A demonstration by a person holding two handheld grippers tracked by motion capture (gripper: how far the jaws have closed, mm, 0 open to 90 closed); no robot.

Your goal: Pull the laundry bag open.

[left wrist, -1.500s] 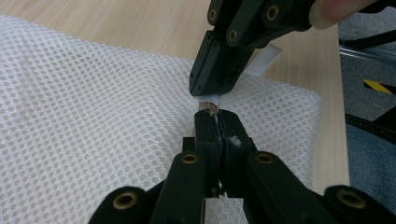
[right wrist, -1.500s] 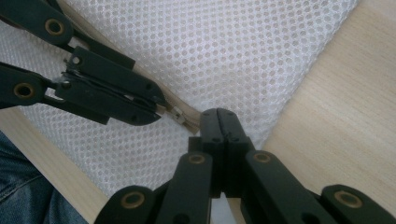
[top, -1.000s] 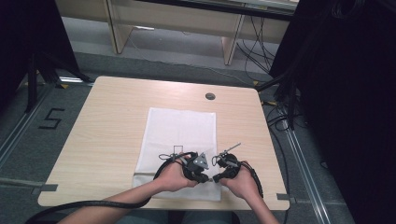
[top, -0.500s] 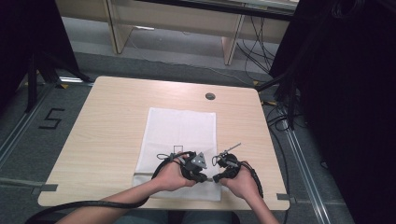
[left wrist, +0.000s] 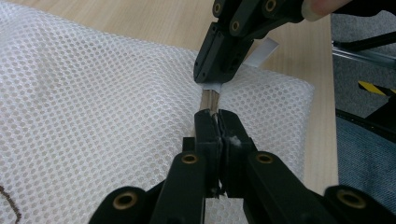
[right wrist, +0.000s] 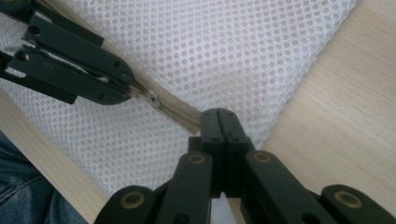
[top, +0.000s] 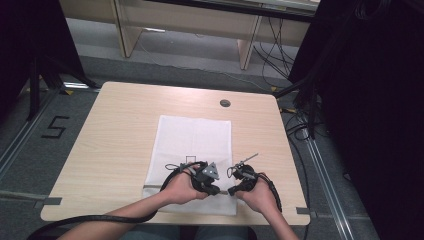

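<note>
From the high view the zipper cannot be made out at all: the near edge of the mesh bag (top: 192, 145) is covered by both hands and the two grippers. A small dark mark on the bag (top: 190, 160) is too small to be read. In the left gripper view the zipper tape (left wrist: 208, 99) is hidden at both ends, swallowed by the closed jaws of the left gripper (left wrist: 217, 122) below and of the right gripper (left wrist: 212, 79) above. In the right gripper view the slider (right wrist: 152, 98) is half covered by the other gripper's tips, and what is pinched there cannot be told. The brown stitching (left wrist: 10, 205) is cut off by the picture's edge.
</note>
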